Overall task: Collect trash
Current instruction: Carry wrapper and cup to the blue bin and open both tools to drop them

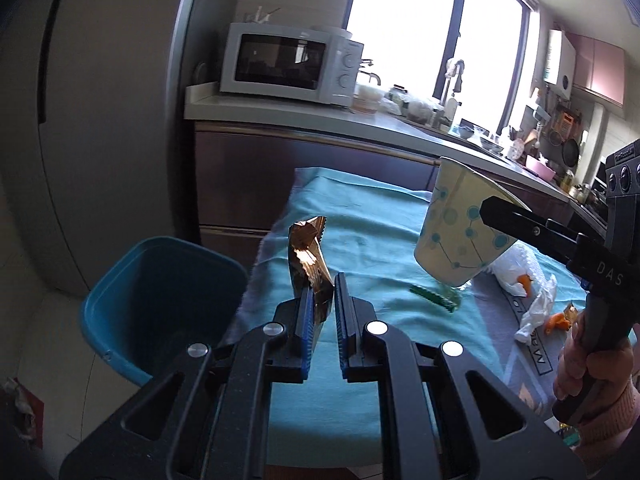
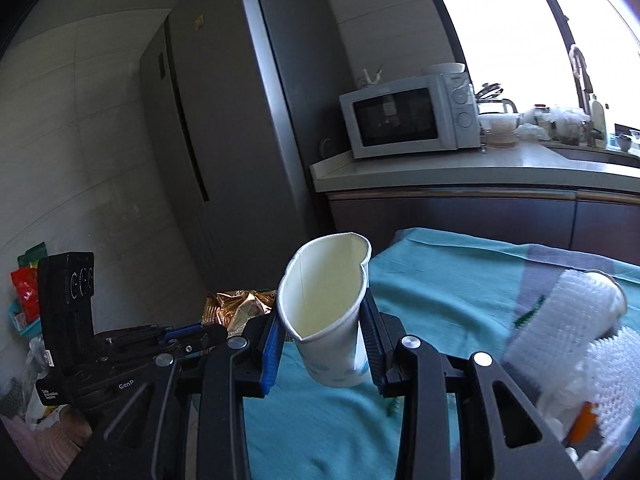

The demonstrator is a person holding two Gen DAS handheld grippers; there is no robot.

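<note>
My left gripper [image 1: 323, 300] is shut on a crumpled gold foil wrapper [image 1: 309, 261], held above the left edge of the teal-covered table [image 1: 360, 216], beside a blue bin [image 1: 160, 300] on the floor. The wrapper also shows in the right wrist view [image 2: 236, 306]. My right gripper [image 2: 320, 320] is shut on a squashed paper cup [image 2: 330, 308], white inside with blue dots outside, held above the table. In the left wrist view the cup [image 1: 460, 232] hangs at the right, gripped by the right gripper [image 1: 520, 222].
On the cloth lie a green wrapper strip [image 1: 434, 298], white bubble-wrap and tissue [image 1: 516, 272] and orange peel [image 1: 560, 320]. A counter with a microwave [image 1: 288, 64] and dark cabinets stands behind the table. A grey fridge [image 2: 240, 120] is at left.
</note>
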